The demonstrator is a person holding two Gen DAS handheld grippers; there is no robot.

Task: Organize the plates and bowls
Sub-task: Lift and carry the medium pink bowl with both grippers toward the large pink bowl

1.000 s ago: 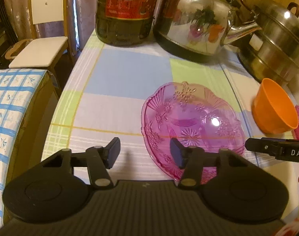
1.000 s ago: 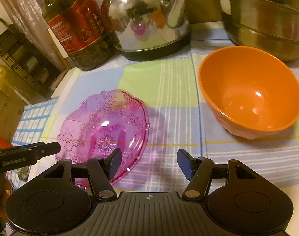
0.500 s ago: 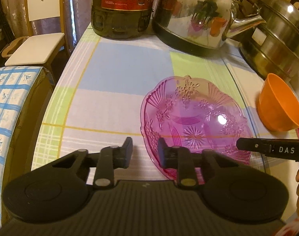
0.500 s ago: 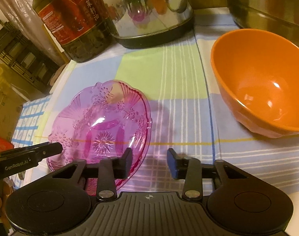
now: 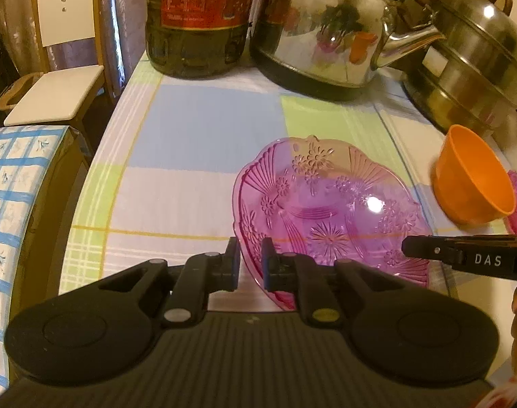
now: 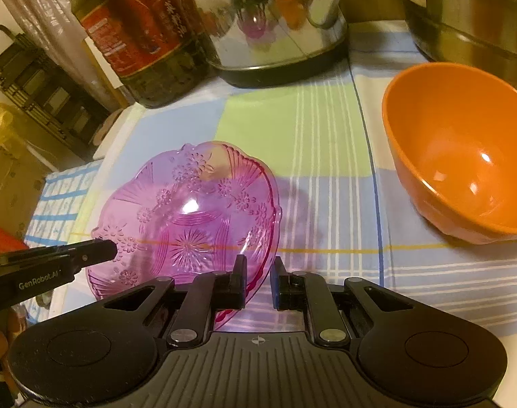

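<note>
Both the left claw [image 5: 250,267] and the right claw [image 6: 258,282] are pinching opposite near rims of the pink plate [image 5: 330,210] resting on the tabletop [image 5: 197,136], so lifting evenly should be keeping it level toward the orange bowl [image 6: 462,149].

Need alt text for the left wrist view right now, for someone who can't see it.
The left hand-held gripper is closed on the near rim of a pink plate on a checked tablecloth. The right hand-held gripper reaches over the plate's right side; an orange bowl, kettle and oil bottle stand behind.
</note>
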